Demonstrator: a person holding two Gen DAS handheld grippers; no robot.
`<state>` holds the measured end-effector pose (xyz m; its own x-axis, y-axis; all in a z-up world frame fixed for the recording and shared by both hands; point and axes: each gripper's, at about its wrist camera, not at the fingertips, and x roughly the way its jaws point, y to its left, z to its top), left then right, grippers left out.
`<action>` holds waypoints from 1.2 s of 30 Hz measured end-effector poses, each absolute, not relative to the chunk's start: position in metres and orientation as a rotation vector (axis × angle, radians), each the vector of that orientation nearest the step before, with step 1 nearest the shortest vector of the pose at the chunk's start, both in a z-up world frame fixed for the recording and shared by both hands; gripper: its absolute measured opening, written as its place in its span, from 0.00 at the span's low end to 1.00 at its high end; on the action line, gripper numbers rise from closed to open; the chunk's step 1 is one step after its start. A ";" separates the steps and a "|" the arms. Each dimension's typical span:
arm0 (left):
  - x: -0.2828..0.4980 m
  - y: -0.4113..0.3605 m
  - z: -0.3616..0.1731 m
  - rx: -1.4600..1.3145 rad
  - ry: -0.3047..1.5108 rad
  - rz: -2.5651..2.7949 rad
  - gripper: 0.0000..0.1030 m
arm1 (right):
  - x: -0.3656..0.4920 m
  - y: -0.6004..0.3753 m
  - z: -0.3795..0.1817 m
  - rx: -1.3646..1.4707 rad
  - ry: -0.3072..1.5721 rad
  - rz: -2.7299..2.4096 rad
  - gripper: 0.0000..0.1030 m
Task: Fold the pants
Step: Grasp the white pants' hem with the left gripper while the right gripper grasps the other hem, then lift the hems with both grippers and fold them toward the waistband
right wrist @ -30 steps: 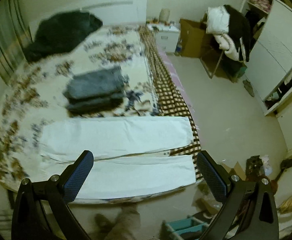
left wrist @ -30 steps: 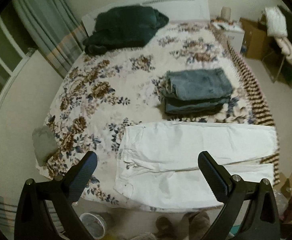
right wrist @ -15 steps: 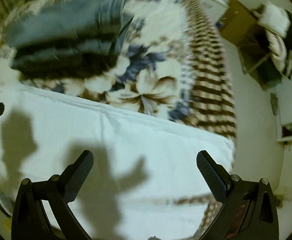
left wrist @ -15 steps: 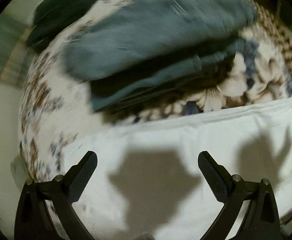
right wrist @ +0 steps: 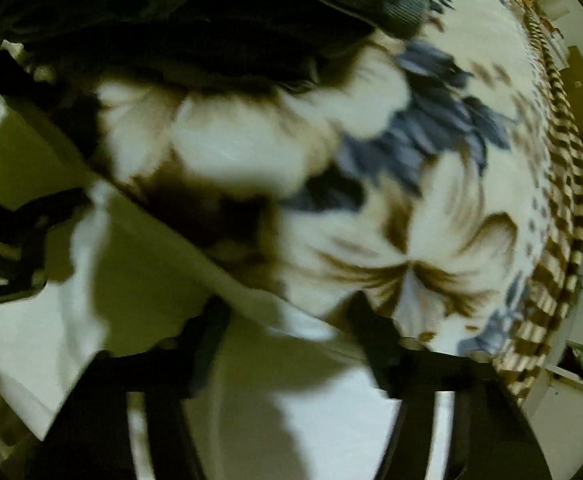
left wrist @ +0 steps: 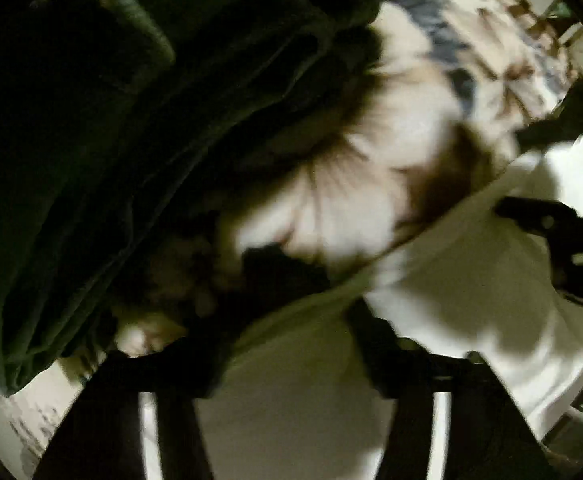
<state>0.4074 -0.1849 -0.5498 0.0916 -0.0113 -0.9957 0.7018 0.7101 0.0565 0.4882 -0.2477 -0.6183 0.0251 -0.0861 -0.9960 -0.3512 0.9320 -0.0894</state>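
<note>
A: Both grippers have dropped from high above the bed to right over the cloth since a second ago; the room has all but gone from view.

B: And the jaws?

A: The left gripper point(left wrist: 291, 300) is closing, the far edge of the white pants point(left wrist: 291, 400) between its fingers. The right gripper point(right wrist: 291, 312) is closing on that same edge. Blur hides whether the pads press yet.

B: Where do the pants lie?

A: Flat along the near side of the floral bedspread point(right wrist: 431, 220). The folded jeans point(left wrist: 91, 140) sit just beyond, dark and close.

B: Further out?

A: The checked border point(right wrist: 563, 220) runs down the bed's edge, with pale floor point(right wrist: 571, 412) past it.
</note>
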 end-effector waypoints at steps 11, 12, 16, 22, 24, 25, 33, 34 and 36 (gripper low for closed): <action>0.358 -0.141 -0.456 0.486 1.260 -0.592 0.04 | 0.442 -0.255 -0.567 -0.243 1.397 0.056 0.09; 0.349 -0.135 -0.444 0.461 1.254 -0.581 0.04 | 0.434 -0.254 -0.557 -0.243 1.381 0.044 0.09; 0.294 -0.101 -0.421 0.363 1.220 -0.545 0.04 | 0.399 -0.238 -0.518 -0.252 1.322 0.038 0.08; 0.237 -0.106 -0.433 0.184 1.267 -0.481 0.04 | 0.290 -0.204 -0.483 -0.250 1.276 0.058 0.08; 0.208 -0.101 -0.433 0.134 1.303 -0.459 0.04 | 0.256 -0.199 -0.487 -0.259 1.276 0.069 0.08; 0.201 -0.103 -0.438 0.112 1.320 -0.450 0.04 | 0.239 -0.196 -0.491 -0.263 1.285 0.076 0.08; 0.135 -0.104 -0.502 0.068 1.464 -0.381 0.04 | 0.153 -0.188 -0.556 -0.290 1.416 0.130 0.08; 0.131 -0.105 -0.505 0.065 1.469 -0.376 0.04 | 0.152 -0.188 -0.561 -0.290 1.429 0.134 0.08; 0.129 -0.105 -0.519 0.056 1.489 -0.360 0.05 | 0.147 -0.188 -0.571 -0.282 1.444 0.135 0.08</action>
<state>0.1292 -0.1052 -0.5189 0.0388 -0.2004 -0.9789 0.2687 0.9457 -0.1830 0.1473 -0.1876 -0.5708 0.1262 -0.0784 -0.9889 -0.2600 0.9594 -0.1092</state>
